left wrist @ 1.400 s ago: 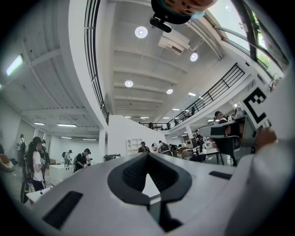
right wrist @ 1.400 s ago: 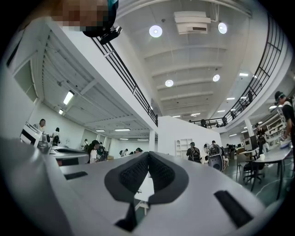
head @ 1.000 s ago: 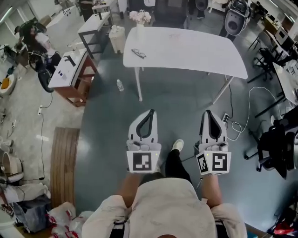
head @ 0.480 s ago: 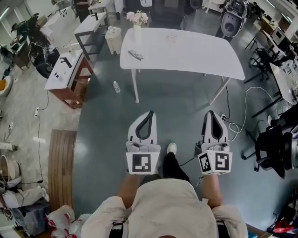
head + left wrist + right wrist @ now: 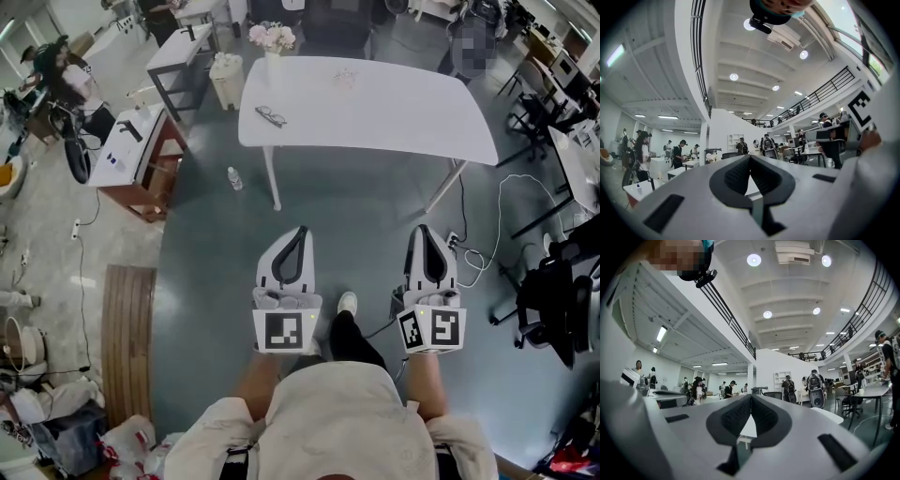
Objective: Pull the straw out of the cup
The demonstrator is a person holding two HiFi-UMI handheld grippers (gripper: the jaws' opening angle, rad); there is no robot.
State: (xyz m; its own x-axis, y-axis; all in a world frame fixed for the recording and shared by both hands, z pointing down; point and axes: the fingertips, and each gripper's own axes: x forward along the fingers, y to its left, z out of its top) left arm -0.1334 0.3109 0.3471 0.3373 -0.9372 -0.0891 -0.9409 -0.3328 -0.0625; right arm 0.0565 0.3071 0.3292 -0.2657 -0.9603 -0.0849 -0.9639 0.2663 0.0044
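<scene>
My head camera sits high and looks steeply down past my chest. It takes in the grey floor (image 5: 356,225), my left gripper (image 5: 301,230) and right gripper (image 5: 422,228) held out in front, and the white surface (image 5: 375,103) well ahead. Each gripper camera rides low, very near its own jaws, and faces level and forward, wide enough to catch the ceiling (image 5: 787,296). All three views share that surface: each gripper camera sees a slice of it through the loop of its jaws. The flowers (image 5: 272,36) by its far corner show in the head and left gripper views.
</scene>
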